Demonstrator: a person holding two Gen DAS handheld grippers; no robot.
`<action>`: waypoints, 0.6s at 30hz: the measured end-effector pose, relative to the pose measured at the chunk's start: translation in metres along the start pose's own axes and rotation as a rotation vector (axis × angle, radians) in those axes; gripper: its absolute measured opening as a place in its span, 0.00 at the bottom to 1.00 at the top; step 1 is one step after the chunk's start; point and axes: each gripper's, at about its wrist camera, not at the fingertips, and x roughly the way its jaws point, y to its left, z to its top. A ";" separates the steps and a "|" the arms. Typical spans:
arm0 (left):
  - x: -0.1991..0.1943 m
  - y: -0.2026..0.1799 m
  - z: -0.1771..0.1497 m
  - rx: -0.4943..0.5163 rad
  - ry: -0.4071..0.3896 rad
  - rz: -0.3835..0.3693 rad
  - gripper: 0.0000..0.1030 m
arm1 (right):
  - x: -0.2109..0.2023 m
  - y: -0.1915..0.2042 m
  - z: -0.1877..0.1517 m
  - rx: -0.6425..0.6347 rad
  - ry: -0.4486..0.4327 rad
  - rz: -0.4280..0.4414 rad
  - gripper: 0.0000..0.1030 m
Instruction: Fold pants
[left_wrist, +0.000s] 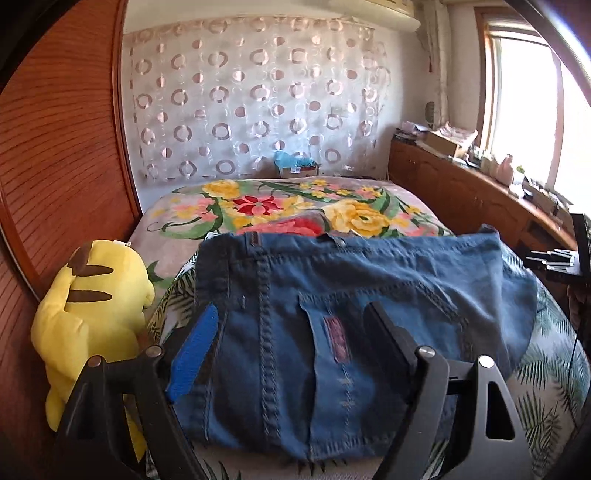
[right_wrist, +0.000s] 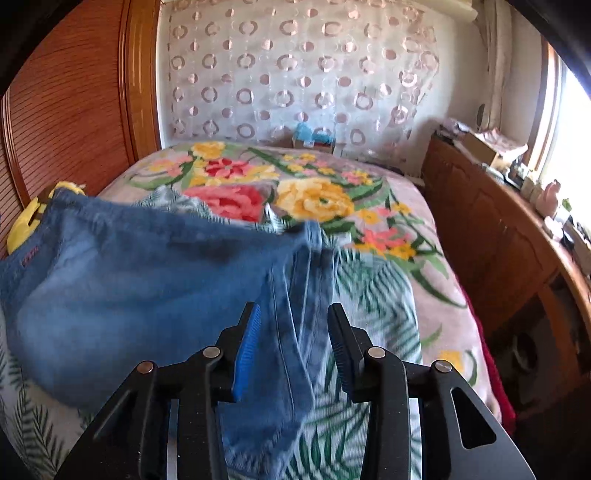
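A bedroom: bed w/ a floral blanket fills mid-frame, a leaf-print sheet under the work area, ring-pattern curtain behind, wood panelling at left, a bright window at upper right. The pants, blue denim, lie across the lower centre of the left wrist view, waistband toward the far edge, back pocket and centre seam facing up; they look already doubled over, so the fold seems partway along, prob. w/ one more fold to go.

Left gripper sits low over the denim, jaws spread wide, blue pad at left and black finger at right straddling the seat seam; nothing is pinched betw. them. Judging by that stance it is either about to bite or just pinning the cloth flat.

Right gripper, lower centre of the right wrist view, has a hanging strip of denim running betw. its fingers. The jaws stand partly apart and gaps show on both sides of the cloth, so whether it truly grips can't be told; the fabric there is blurred. That end seems lifted so it can be carried over the rest.

Nearby: a yellow plush toy at lower left, just beside the pants' edge and likely to snag a wide sweep. A cluttered wooden cabinet runs along the right side, well apart. A small cardboard box sits at the far end of the bed.
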 end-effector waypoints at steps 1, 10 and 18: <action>-0.001 -0.002 -0.003 0.003 0.004 0.005 0.79 | 0.002 -0.004 0.000 0.018 0.014 0.014 0.38; 0.003 -0.009 -0.020 0.013 0.044 0.002 0.79 | 0.027 -0.027 -0.005 0.110 0.108 0.059 0.38; 0.008 -0.003 -0.029 0.003 0.072 0.013 0.79 | 0.018 -0.015 0.001 0.035 0.110 0.104 0.06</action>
